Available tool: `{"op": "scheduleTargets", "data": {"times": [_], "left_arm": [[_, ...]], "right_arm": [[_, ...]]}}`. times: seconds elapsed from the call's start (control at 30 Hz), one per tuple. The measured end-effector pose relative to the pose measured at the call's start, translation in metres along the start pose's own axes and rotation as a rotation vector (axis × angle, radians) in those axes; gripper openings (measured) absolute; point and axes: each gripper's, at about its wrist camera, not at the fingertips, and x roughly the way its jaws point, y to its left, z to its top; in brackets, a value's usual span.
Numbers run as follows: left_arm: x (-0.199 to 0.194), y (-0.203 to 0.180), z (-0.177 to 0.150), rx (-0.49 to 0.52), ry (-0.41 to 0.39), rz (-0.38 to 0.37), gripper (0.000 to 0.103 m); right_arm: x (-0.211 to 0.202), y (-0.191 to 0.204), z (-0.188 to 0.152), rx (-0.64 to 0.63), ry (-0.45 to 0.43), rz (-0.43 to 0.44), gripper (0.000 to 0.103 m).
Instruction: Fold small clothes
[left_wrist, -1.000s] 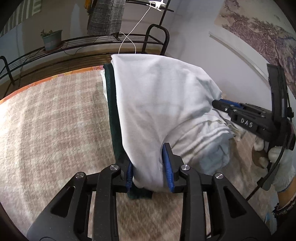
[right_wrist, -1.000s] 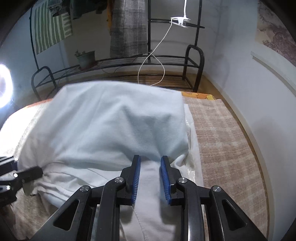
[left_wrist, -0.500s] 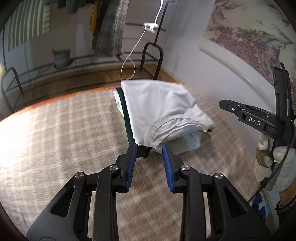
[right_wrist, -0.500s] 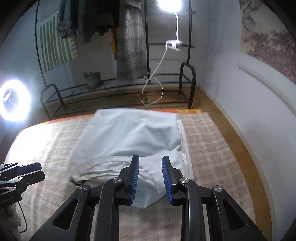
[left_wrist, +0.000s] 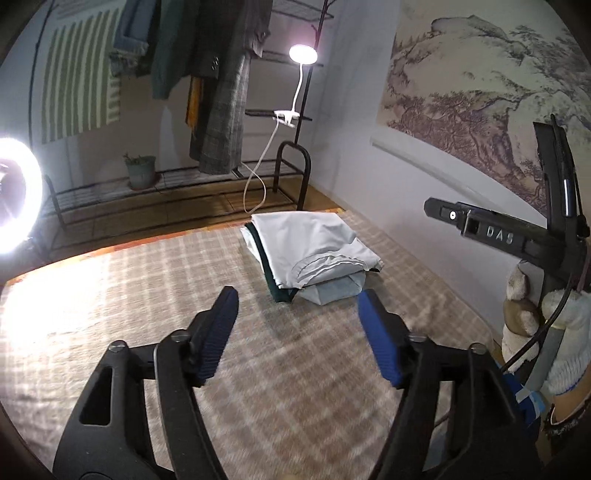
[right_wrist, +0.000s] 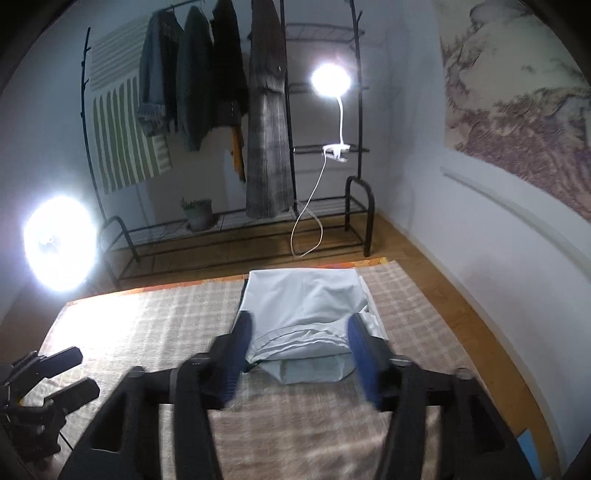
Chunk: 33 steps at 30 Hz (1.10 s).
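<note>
A folded pile of clothes (left_wrist: 314, 251), a pale blue-white garment on top and a dark green one under it, lies at the far end of the checked blanket (left_wrist: 147, 295). The pile also shows in the right wrist view (right_wrist: 306, 310). My left gripper (left_wrist: 299, 306) is open and empty, held back from the near edge of the pile. My right gripper (right_wrist: 299, 336) is open and empty, raised above the near side of the pile. The right gripper's body shows at the right of the left wrist view (left_wrist: 498, 232), and the left gripper shows at the lower left of the right wrist view (right_wrist: 44, 373).
A black clothes rack (right_wrist: 229, 229) with hanging garments and a potted plant (right_wrist: 199, 214) stands beyond the blanket. A ring light (right_wrist: 59, 240) glares at left, a clip lamp (right_wrist: 328, 81) above. A white wall (right_wrist: 480, 258) runs along the right.
Both grippers let go of the pale garment, opened wide and drew back and up from the pile, which now lies folded on the blanket.
</note>
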Motion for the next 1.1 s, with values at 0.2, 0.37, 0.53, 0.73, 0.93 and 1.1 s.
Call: {"op": "scheduleTargets", "data": {"times": [0.2, 0.37, 0.53, 0.73, 0.93, 1.1], "left_arm": [[-0.045, -0.006, -0.019, 0.039, -0.056, 0.025, 0.082], [-0.071, -0.01, -0.029, 0.049, -0.119, 0.039, 0.092], [-0.082, -0.017, -0.036, 0.085, -0.148, 0.061, 0.098], [-0.088, -0.014, -0.041, 0.069, -0.154, 0.072, 0.103], [-0.088, -0.01, -0.046, 0.048, -0.145, 0.086, 0.103], [-0.085, -0.017, -0.05, 0.097, -0.133, 0.112, 0.103]], "right_arm": [[-0.05, 0.034, -0.022, -0.022, -0.049, -0.037, 0.086], [-0.076, 0.045, -0.033, -0.003, -0.111, -0.053, 0.097], [-0.086, 0.056, -0.05, -0.006, -0.141, -0.058, 0.103], [-0.084, 0.066, -0.063, -0.023, -0.167, -0.076, 0.103], [-0.074, 0.067, -0.07, -0.008, -0.154, -0.069, 0.103], [-0.067, 0.061, -0.071, 0.024, -0.147, -0.081, 0.103]]}}
